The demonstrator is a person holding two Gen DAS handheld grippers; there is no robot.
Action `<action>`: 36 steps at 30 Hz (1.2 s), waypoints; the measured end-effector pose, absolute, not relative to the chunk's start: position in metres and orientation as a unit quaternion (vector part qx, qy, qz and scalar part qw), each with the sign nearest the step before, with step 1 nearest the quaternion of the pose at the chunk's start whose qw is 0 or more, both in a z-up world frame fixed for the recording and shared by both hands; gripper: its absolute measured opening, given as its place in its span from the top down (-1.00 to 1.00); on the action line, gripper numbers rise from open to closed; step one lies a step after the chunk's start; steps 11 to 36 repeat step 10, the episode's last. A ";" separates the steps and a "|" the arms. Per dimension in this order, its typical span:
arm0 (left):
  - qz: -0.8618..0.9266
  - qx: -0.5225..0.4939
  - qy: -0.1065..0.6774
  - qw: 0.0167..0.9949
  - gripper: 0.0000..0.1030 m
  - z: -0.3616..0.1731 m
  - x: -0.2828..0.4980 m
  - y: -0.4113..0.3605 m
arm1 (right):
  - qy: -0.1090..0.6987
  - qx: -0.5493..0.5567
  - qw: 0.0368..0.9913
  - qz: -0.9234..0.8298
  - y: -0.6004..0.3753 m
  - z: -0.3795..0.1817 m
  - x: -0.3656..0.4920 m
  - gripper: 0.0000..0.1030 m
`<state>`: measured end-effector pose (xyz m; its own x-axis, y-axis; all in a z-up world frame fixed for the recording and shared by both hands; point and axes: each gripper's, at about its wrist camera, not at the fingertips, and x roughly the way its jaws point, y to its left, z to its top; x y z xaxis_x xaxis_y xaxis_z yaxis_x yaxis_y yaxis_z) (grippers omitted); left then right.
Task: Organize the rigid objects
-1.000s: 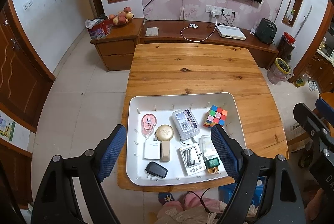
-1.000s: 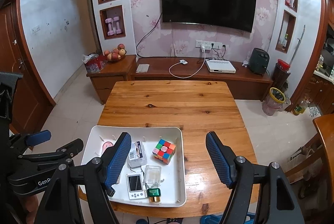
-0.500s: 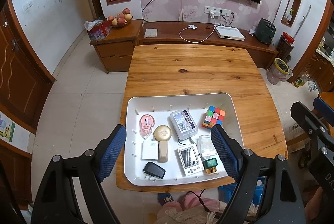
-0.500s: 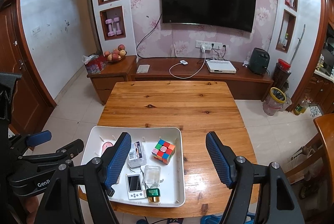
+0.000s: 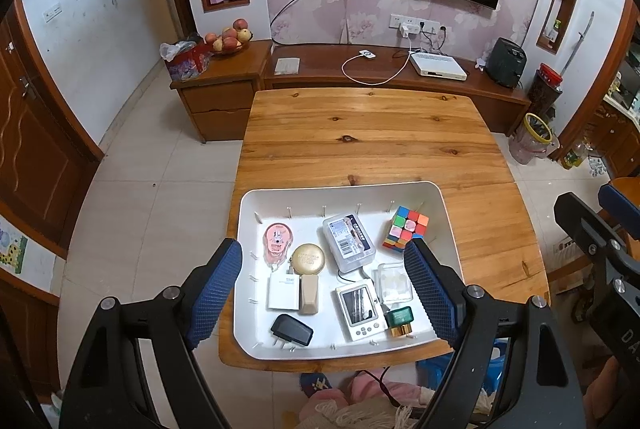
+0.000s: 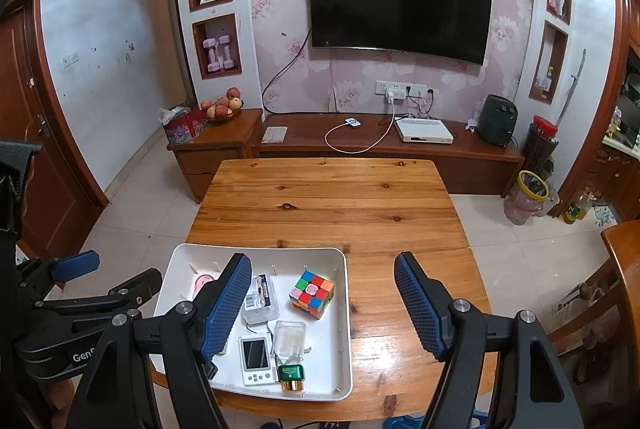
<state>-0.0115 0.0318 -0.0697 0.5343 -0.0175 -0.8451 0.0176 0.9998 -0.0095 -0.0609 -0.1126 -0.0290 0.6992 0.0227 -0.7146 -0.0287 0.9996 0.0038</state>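
Wooden table (image 5: 360,133) fills the middle of a living room, with a dark TV (image 6: 400,3) on the floral wall behind and a low cabinet (image 6: 384,145) under it. Near the table's front edge sits a white tray (image 5: 436,197) holding the small things: a cube (image 5: 405,228) at its far right corner, a clear box (image 5: 349,243) beside it, a pink tape roller (image 5: 276,241), a gold compact (image 5: 307,259), a white charger (image 5: 283,291), a black plug (image 5: 291,329), a small white gadget (image 5: 358,305) with a screen, a clear case (image 5: 394,283) and a green bottle (image 5: 399,320). The left gripper (image 5: 323,287) hangs above the tray with fingers wide and nothing between them; its right finger (image 5: 430,293) hides part of the tray's right rim. The right gripper (image 6: 322,309) is likewise spread and empty, above the tray's right side and the bare wood; its left finger (image 6: 226,305) covers the tape roller and most of the tray's left half. Labels on the box are too small to read. At the bottom edge of the left view, pink cloth (image 5: 360,401) is cut off.
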 end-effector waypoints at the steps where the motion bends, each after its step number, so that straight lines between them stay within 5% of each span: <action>1: -0.010 0.000 0.483 0.876 -0.66 -0.070 -0.011 0.031 | 0.388 -0.004 0.922 0.014 -0.113 -0.029 -0.062 -0.45; 36: -0.010 -0.003 0.486 0.874 -0.66 -0.074 -0.011 0.035 | 0.391 -0.001 0.920 0.013 -0.114 -0.032 -0.056 -0.45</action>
